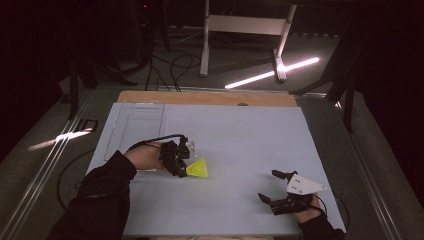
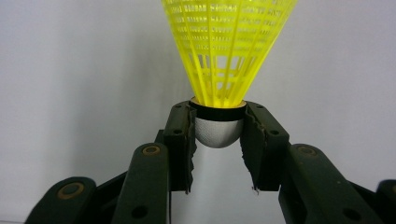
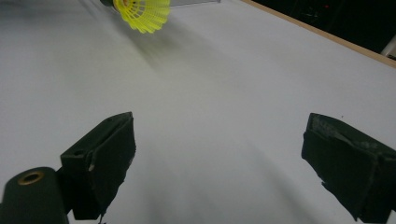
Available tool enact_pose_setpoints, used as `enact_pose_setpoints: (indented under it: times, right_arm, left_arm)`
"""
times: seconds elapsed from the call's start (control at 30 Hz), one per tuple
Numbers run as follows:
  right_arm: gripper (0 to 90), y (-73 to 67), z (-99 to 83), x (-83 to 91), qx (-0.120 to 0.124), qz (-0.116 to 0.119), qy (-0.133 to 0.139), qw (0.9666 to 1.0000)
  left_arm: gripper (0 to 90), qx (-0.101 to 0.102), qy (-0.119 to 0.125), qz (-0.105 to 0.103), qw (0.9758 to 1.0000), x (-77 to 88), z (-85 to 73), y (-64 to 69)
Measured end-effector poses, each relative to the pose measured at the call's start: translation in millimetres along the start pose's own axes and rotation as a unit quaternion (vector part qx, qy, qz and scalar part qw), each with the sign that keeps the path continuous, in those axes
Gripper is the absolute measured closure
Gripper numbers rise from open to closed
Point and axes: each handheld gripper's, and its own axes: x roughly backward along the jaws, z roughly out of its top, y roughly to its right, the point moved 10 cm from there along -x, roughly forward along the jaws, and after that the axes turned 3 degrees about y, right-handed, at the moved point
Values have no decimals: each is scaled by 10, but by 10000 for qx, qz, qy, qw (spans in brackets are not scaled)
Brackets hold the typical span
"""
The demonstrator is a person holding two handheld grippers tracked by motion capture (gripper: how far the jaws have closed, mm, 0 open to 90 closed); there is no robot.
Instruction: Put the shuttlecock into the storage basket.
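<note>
left tongs: the left tongs [image 1: 181, 169] are clenched on the shuttlecock [image 1: 198, 168], near the bench's left-middle, the person's hand behind them and a black cable looping back from them.
grip: in the left gripper view the two black pads [image 2: 182, 140] press on either side of the white rounded cork [image 2: 218, 132], just under its black band; the cork's tip hangs free in the gap below.
shuttlecock: yellow plastic mesh skirt [image 2: 229, 46] flaring away from the tongs; in the high view it points right, toward the bench's middle, and whether the skirt touches the bench cannot be told. From the right gripper view the skirt [image 3: 142, 14] shows at the top edge, with a soft shadow beneath it on the surface.
right tongs: the right tongs [image 1: 273, 187] are released, jaws spread wide with nothing between them, low over the bench's near right corner, well apart from the shuttlecock; a grey three-cornered plate [image 1: 304, 185] sits on top.
bench: pale blue-grey sheet [image 1: 240, 130] over a wooden top whose far edge [image 1: 200, 97] shows bare; a faint rectangular outline [image 1: 142, 120] lies at the far left.
writing: no brand, label or lettering can be read on the shuttlecock, the tongs or the bench.
beyond: dark floor with cables, a white frame's legs [image 1: 240, 35] and a bright strip of light [image 1: 272, 72].
</note>
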Motion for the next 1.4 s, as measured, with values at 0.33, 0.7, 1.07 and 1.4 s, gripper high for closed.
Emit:
enact_pose_setpoints:
  times: [0.33, 0.7, 1.07, 1.4]
  right_arm:
    - [98, -7, 0, -2, 10, 13, -9, 10000]
    - [98, -11, -3, -6, 16, 22, -17, 10000]
    - [98, -11, -5, -10, 36, 23, -19, 10000]
    - [98, -11, -4, -6, 21, 14, -16, 10000]
  left_arm:
    - [658, -201, 52, 0, 9998, 234, -10, -11]
    - [659, -272, 8, 123, 9996, 528, -32, -46]
    - [659, -235, 26, 284, 9993, 776, -91, -91]
    - [659, 256, 215, 587, 9977, 1069, -192, -188]
